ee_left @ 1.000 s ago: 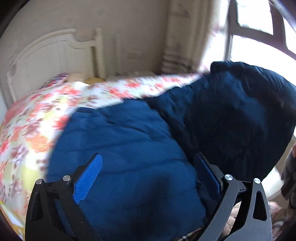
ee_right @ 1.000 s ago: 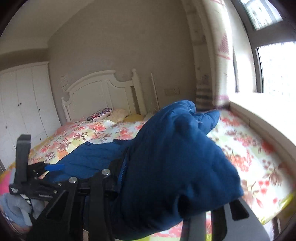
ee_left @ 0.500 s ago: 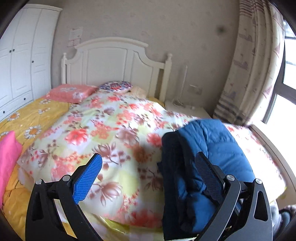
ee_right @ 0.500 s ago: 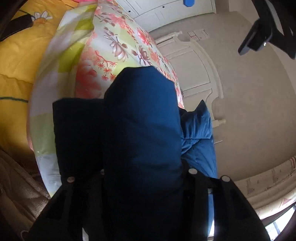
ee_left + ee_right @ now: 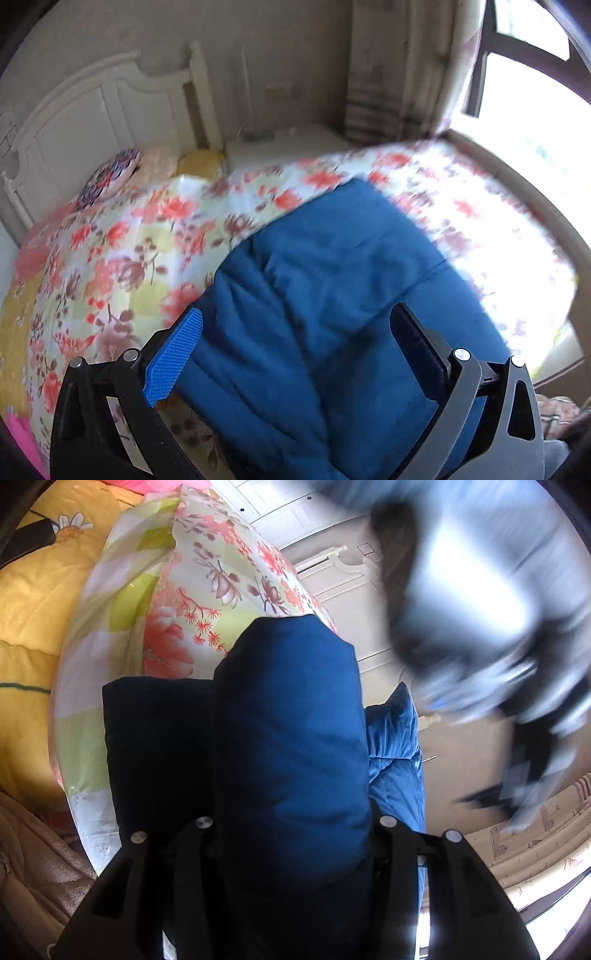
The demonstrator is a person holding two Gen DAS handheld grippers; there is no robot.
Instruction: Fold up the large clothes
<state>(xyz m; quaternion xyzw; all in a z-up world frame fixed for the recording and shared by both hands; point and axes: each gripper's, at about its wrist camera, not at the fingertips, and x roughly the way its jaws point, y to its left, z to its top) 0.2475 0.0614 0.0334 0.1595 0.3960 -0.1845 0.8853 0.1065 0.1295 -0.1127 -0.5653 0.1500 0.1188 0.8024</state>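
Since half a second ago my left gripper (image 5: 295, 354) swung over the folded blue jacket (image 5: 332, 295) and stands wide, empty. From the flowered quilt (image 5: 129, 258) leftward, the jacket's long axis runs toward the window (image 5: 524, 92). My right gripper (image 5: 291, 823) has been opening around the jacket's thick fold; whether it grips, I cannot tell.

My left gripper (image 5: 295, 350) has a black frame with silver screws (image 5: 461, 354), one ribbed blue pad (image 5: 173, 362) and one dark pad (image 5: 417, 347). My right gripper (image 5: 291, 827) is black too, with four silver screws (image 5: 388, 820) across its arms.

A home bedroom — white headboard (image 5: 99, 110), floral quilt (image 5: 147, 236), pillows (image 5: 110, 177), curtained window (image 5: 517, 74).
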